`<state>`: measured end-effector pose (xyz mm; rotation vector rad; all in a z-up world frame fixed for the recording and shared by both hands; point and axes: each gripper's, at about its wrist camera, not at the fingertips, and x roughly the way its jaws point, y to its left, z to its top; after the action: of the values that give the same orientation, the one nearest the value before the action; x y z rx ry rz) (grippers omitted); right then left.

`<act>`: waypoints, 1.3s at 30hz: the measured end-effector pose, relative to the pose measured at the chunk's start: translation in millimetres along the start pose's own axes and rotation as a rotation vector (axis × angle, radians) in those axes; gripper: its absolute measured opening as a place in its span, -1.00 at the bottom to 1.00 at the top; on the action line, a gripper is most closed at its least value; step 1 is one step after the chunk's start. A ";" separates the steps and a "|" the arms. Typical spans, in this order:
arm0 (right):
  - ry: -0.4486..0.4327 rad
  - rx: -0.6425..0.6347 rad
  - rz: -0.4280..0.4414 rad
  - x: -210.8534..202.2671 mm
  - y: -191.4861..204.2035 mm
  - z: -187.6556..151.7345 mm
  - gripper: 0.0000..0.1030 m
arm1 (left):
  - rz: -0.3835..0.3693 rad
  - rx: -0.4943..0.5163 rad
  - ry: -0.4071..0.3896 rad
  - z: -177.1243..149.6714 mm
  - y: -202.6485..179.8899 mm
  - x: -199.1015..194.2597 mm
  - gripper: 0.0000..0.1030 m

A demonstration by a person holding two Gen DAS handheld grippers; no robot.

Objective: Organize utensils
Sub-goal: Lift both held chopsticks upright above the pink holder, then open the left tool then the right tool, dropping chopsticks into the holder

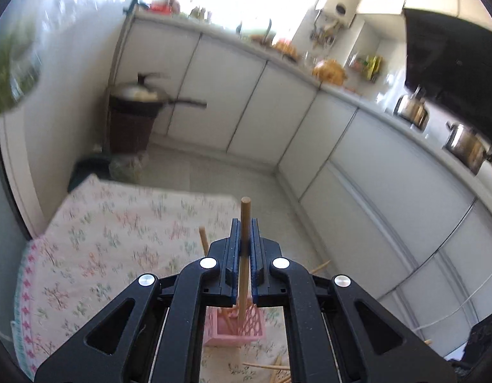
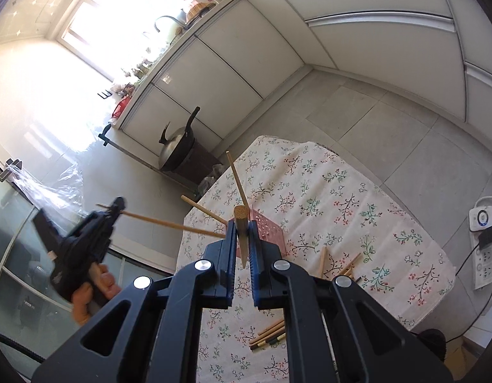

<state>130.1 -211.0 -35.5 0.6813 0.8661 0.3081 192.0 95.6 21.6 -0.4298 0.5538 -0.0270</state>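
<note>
Both grippers' jaws are pinching shut on light, stiff, slippery chopsticks—the left gripper (image 1: 245, 242) gripping its chopstick (image 1: 245, 220) mid-shaft, the right gripper (image 2: 242, 239) clamping another chopstick (image 2: 242, 226) near its thick end.

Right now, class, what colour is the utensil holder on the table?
Pink holder, clearest in the left wrist view.

Left gripper (image 1: 245, 242): black frame, blue-padded jaws pressed together on a thin wooden stick (image 1: 245, 255), pointing downward at a slant. Seen from the right wrist view, it sits out to the side, blurred, carried by a hand (image 2: 92, 290) wrapped round its grip.

Right gripper (image 2: 242, 239): same build, jaws clamped on a second wooden stick (image 2: 240, 223), also angled downward.
</note>
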 end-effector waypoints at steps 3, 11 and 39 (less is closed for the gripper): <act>0.012 0.016 0.024 0.9 -1.0 3.0 -0.85 | 0.047 -0.038 0.053 -14.4 14.9 14.9 -0.70; -0.039 0.008 0.030 -3.6 15.9 17.5 -0.85 | 0.058 -0.137 -0.049 0.9 43.5 -48.9 -0.11; -0.066 -0.183 -0.110 75.1 70.9 49.2 -0.38 | 0.062 0.063 -0.017 -10.3 -2.0 -49.5 0.18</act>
<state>216.7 -140.4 -10.8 0.4701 0.7984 0.2613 144.7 96.6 39.5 -0.3512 0.5474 0.0191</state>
